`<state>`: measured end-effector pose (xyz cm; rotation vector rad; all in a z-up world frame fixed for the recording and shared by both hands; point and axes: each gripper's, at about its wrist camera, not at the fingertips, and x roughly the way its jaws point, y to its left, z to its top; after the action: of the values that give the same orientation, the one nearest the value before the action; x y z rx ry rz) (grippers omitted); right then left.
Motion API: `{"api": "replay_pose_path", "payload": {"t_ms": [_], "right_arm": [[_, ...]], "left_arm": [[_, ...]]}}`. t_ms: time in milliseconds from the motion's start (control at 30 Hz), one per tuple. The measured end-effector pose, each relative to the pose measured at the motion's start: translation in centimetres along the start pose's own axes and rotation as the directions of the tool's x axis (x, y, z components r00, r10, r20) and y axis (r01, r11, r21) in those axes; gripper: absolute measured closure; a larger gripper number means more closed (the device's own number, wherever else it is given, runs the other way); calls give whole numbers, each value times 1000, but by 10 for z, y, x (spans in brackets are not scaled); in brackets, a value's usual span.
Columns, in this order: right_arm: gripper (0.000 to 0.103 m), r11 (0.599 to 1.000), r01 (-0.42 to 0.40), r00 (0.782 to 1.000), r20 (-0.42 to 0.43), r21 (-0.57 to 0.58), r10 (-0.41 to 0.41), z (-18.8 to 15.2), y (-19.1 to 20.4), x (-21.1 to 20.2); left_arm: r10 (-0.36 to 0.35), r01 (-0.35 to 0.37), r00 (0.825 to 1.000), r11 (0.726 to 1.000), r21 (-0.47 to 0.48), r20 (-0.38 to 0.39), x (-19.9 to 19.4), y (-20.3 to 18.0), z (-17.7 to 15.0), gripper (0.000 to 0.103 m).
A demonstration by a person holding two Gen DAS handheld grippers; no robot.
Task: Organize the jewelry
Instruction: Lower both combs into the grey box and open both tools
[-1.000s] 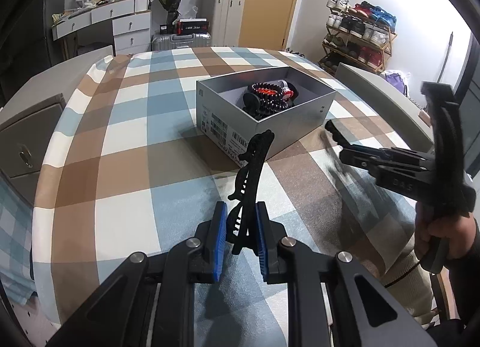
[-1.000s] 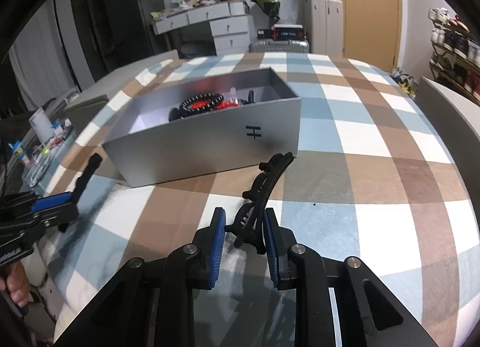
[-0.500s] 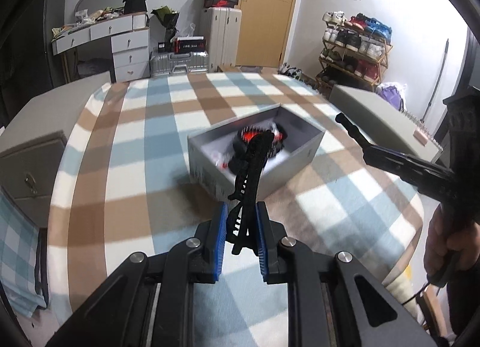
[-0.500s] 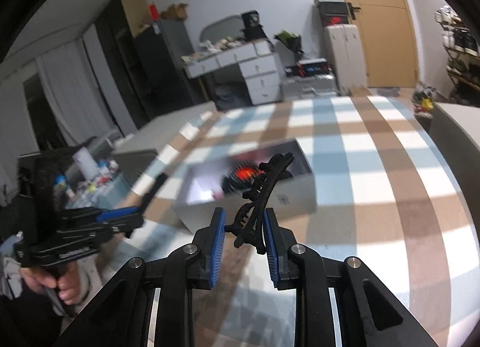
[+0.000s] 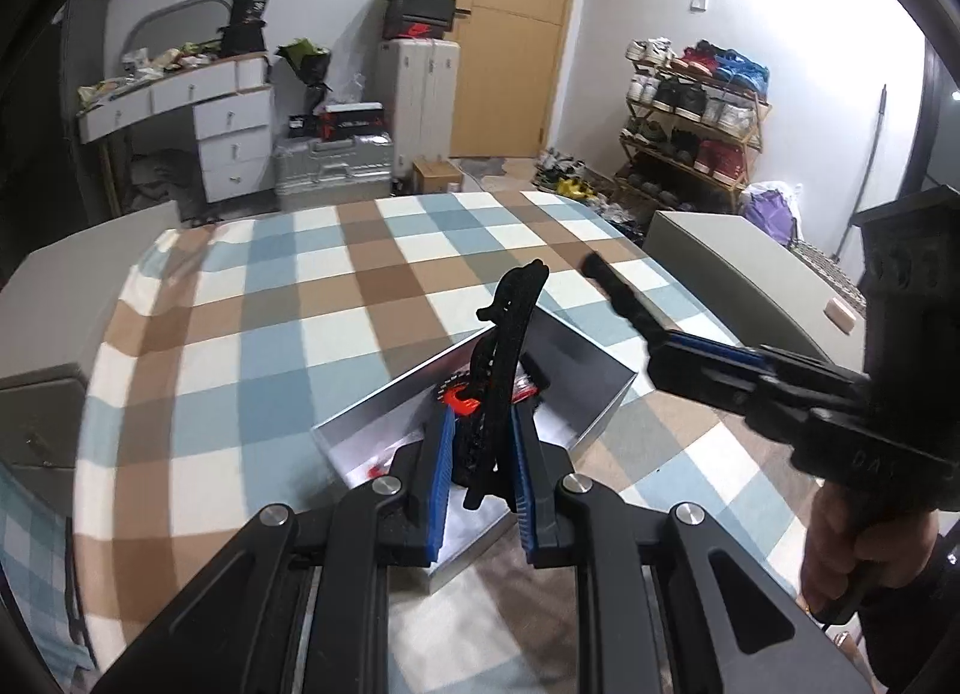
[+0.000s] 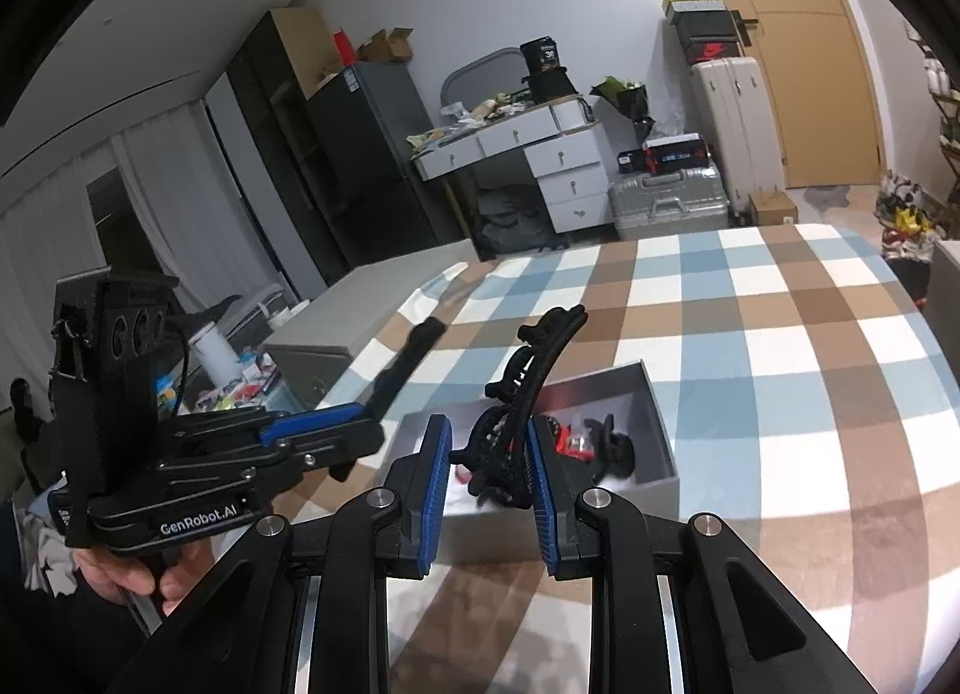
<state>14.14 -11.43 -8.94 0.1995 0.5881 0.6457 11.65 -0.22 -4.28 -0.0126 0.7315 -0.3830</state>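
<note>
Both grippers rose above the box; their jaws now parted.

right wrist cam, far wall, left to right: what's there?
Black fridge → white drawer desk → silver hard case → cream suitcase topped with shoe boxes → wooden door.
</note>
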Motion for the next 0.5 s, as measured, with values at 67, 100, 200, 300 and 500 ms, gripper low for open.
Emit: {"api": "replay_pose_path", "payload": {"t_ms": [67,100,200,300,500], "right_arm": [[79,1000,-9,1000,3,12,9,3,-5,4],[79,1000,-12,1000,5,15,12,4,-7,6],[79,1000,-19,1000,9,21,19,7,-12,11],[79,999,-28,1000,3,19,27,10,-16,17],[79,999,-39,999,0,6,39,10,-19,26]], "left_arm": [[-7,7,1000,1000,-1,-4,6,0,3,90],[-12,12,1000,1000,-1,-7,9,0,4,90],[-16,16,1000,1000,-10,-8,14,1,9,90],[-22,22,1000,1000,-19,-9,18,3,11,90],[-44,43,999,999,-28,-16,26,3,12,90]]}}
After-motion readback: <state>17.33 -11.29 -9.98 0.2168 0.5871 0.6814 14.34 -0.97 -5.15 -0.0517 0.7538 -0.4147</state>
